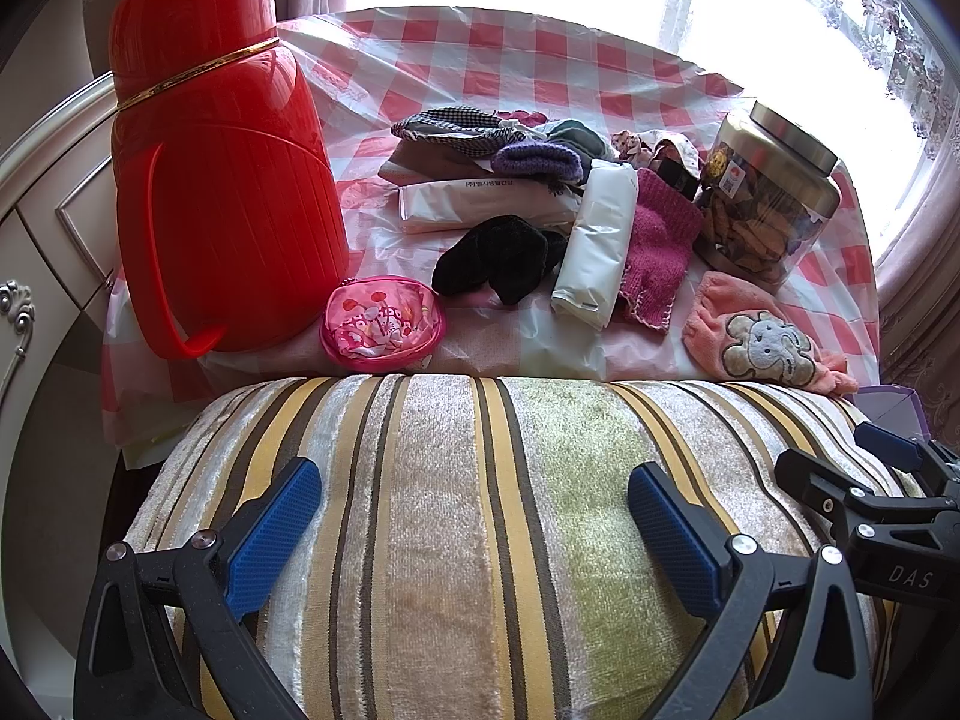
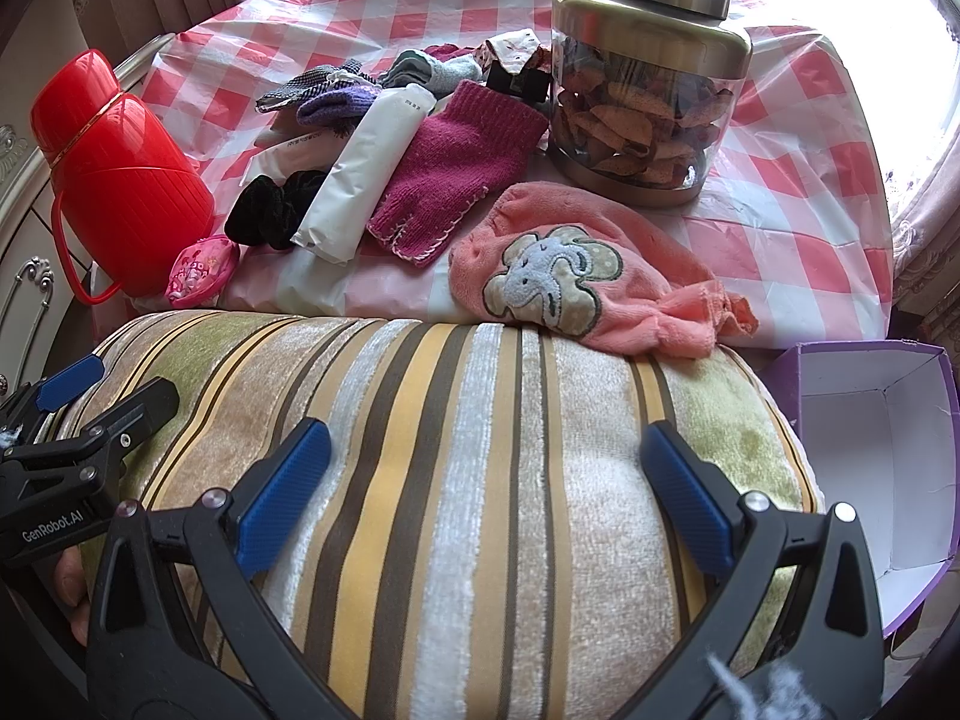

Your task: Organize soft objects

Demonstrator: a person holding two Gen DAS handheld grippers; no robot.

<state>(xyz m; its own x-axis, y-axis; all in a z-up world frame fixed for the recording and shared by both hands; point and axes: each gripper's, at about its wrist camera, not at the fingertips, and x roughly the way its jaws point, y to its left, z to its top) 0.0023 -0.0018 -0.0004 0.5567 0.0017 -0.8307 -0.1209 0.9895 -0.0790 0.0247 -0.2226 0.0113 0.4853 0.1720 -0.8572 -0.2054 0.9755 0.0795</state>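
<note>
A striped plush cushion lies in front of the table, under both grippers. My left gripper is open above its left part, and my right gripper is open above its right part; neither holds anything. On the checked tablecloth lie soft items: a pink towel with an elephant patch resting partly on the cushion's far edge, a magenta knit glove, a black scrunchie, a pink coin purse, a purple knit piece, and white packets.
A tall red thermos stands at the table's left. A glass jar with a metal lid stands at the right. An open purple box sits right of the cushion. A white cabinet is at far left.
</note>
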